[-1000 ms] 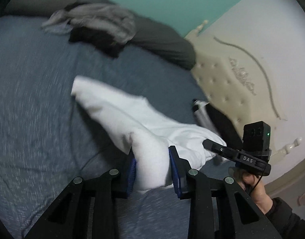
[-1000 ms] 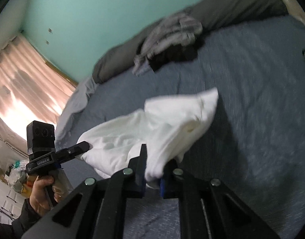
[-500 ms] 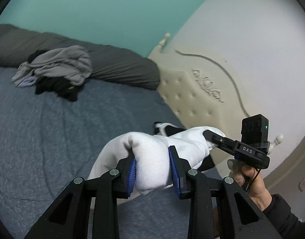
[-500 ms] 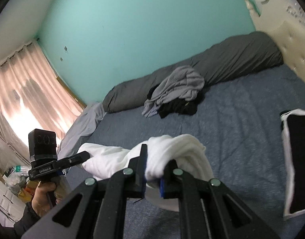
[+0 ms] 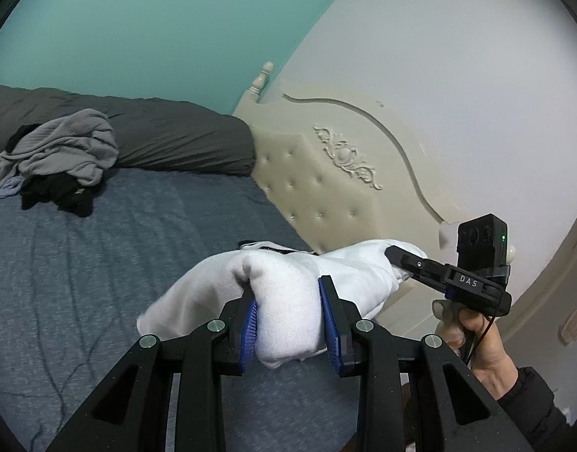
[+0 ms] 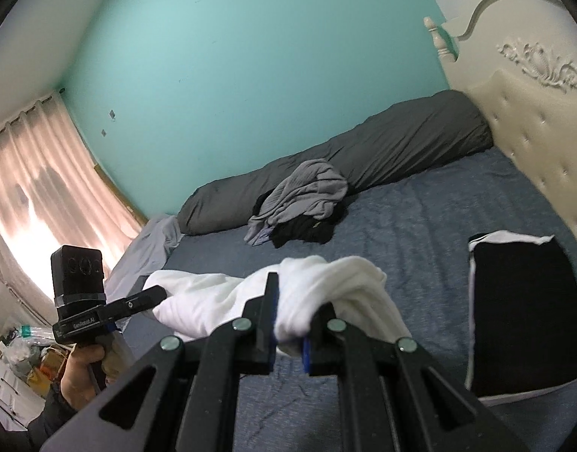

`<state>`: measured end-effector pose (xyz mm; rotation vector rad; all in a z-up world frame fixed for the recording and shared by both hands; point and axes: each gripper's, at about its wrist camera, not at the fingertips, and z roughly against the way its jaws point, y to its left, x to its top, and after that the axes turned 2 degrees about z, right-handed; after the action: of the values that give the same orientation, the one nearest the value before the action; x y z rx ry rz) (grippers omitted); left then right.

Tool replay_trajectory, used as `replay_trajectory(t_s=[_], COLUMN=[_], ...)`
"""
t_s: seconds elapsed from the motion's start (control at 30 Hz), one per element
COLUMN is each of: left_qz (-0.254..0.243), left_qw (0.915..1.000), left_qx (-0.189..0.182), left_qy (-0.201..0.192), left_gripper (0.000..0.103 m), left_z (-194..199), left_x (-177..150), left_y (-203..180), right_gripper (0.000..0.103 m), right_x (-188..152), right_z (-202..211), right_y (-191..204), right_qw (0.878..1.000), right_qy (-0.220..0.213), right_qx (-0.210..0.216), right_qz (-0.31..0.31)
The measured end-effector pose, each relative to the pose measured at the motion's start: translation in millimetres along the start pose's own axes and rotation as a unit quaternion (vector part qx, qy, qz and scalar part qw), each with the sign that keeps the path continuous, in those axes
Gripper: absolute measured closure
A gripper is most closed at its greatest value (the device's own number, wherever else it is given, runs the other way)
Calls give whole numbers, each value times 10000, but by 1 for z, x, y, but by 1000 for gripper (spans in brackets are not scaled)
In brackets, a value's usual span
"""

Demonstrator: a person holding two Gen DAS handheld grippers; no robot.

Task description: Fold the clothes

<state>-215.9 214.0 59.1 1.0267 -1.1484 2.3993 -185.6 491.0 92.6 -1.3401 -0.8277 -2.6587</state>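
A second ago the white knitted garment trailed one end on the blue-grey bedspread; now both pairs of tongs have carried it up, and it hangs bunched between them, clear of the bed as far as either view shows. The left tongs are clenched on a thick fold of it, the blue pads pressing in from both sides. The right tongs are clamped nearly closed on a thinner pinch of the same cloth. The same two folds have stayed in the tongs throughout the rise.

My reading is that the garment has been picked up for shaking out or re-laying, so the fold itself is hardly begun: the cloth is a crumpled rope, not a flat sheet, and needs spreading on the bed before any crease can be made.

Counted:
- one white garment, in the air between the tongs;
- two pairs of tongs, one in each of the person's hands;
- one flat black cloth with a white edge, already folded by the look of it, lying on the bed near the cream tufted headboard;
- one loose heap of grey and black clothes farther back, against the long dark grey bolster; how many pieces are in it I cannot tell.
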Motion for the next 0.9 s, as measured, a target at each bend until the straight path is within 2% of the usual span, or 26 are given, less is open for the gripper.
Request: replay_trajectory(t_s=[0.43, 0.9], left_qz=[-179, -476], left_qw=[9995, 9977], left_qx=[-169, -181], left_qy=[177, 442], left_gripper=[70, 70], left_z=[-81, -221], left_x=[36, 104], left_y=[-49, -83], right_gripper=[94, 94], right_x=[50, 129], right_z=[42, 46], right_y=[-74, -197], right_qw=[9994, 9950], right_qy=[-165, -600], right_qx=[-246, -577], right_qz=[-153, -552])
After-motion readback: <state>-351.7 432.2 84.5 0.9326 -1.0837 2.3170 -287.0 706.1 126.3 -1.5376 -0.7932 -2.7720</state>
